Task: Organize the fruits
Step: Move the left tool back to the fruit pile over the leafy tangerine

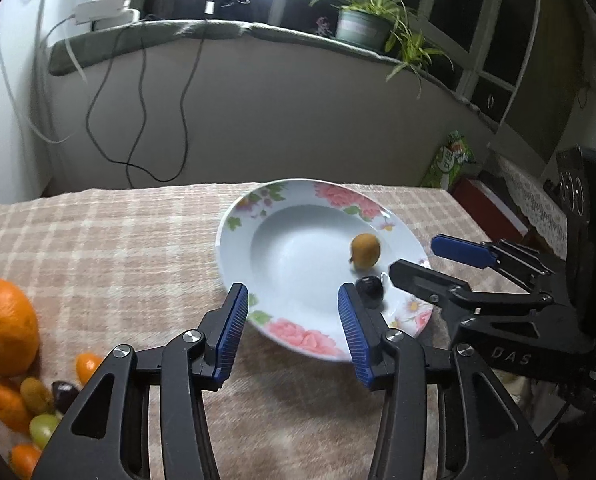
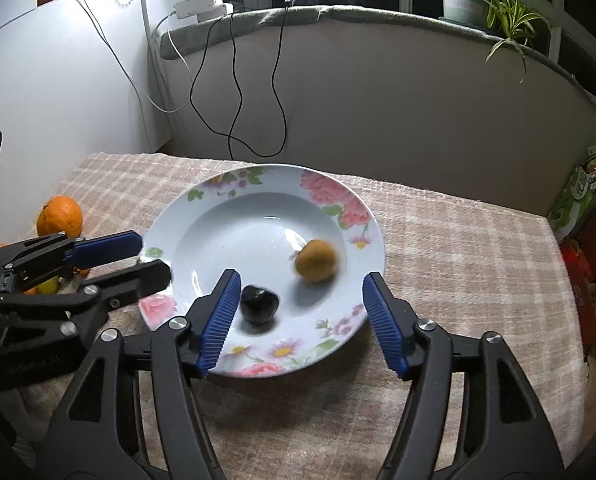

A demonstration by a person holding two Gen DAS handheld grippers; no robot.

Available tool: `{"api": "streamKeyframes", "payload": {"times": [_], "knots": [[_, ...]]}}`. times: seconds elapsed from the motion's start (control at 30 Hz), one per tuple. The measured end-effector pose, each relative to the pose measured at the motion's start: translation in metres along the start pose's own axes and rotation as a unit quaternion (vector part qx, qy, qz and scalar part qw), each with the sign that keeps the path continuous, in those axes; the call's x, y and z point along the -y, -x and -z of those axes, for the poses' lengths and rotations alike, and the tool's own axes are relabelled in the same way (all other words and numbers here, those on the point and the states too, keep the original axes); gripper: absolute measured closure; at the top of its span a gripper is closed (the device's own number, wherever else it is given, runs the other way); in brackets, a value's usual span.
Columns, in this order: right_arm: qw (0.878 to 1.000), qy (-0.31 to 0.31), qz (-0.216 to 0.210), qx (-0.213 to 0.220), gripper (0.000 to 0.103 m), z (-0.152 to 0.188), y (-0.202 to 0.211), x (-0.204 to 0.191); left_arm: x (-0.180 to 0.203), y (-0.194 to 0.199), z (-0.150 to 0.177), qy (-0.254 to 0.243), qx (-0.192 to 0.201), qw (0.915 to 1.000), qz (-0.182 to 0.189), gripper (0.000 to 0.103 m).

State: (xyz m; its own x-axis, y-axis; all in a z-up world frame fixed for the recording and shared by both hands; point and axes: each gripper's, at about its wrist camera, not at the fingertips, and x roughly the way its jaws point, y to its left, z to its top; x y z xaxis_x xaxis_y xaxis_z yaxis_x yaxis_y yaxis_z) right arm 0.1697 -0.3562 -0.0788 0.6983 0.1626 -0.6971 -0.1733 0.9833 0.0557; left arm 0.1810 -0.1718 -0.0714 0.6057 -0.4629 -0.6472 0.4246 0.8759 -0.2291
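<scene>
1. On the table (image 2: 458, 248), under a beige checked cloth, a white plate (image 2: 178, 220) with pink flowers on its rim sits in front of both cameras.
2. The left hand-held gripper (image 1: 294, 336) hangs over the plate's near rim. Its blue pads are spread apart and there is nothing between them.
3. The right hand-held gripper (image 2: 302, 324) hangs over the near side of the plate, its pads spread wider, gripping nothing. In the left wrist view it reaches in from the right (image 1: 426, 258), tips over the plate's rim.
4. A large orange (image 1: 4, 326) lies on the cloth to the left, well apart from the plate.
5. Just beside the orange lies a heap of small fruits (image 1: 26, 408): little orange ones, a green grape, a brownish one and a dark one, touching each other.
6. In the bowl of the plate rests a small brown-yellow fruit (image 2: 316, 260), blurred, towards the right side.
7. A dark round fruit (image 2: 259, 304) lies in the plate near the front rim, just beside the right hand-held gripper's left pad. Whether it touches that pad I cannot tell. The two fruits in the plate lie near each other but apart.
</scene>
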Motion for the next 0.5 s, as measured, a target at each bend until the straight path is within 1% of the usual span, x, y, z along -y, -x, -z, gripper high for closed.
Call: {"api": "streamKeyframes", "payload": {"times": [0.07,0.13,0.3,0.5], "knots": [[1.0,0.0,0.0,0.004,0.032,0.001,0.006,-0.001,-0.004,0.01,0.003,0.002,0.008,1.0,-0.003,0.057],[1.0,0.001,0.001,0.007,0.03,0.003,0.012,-0.002,-0.006,0.019,0.005,0.001,0.014,0.9999,-0.009,0.057],[1.0,-0.005,-0.001,0.017,0.03,0.007,0.028,-0.004,-0.007,0.044,0.014,-0.007,0.024,0.9996,-0.014,0.057],[0.999,-0.008,-0.012,0.032,0.03,0.013,0.048,-0.01,-0.012,0.076,0.023,-0.002,0.041,0.9989,-0.023,0.057]]}}
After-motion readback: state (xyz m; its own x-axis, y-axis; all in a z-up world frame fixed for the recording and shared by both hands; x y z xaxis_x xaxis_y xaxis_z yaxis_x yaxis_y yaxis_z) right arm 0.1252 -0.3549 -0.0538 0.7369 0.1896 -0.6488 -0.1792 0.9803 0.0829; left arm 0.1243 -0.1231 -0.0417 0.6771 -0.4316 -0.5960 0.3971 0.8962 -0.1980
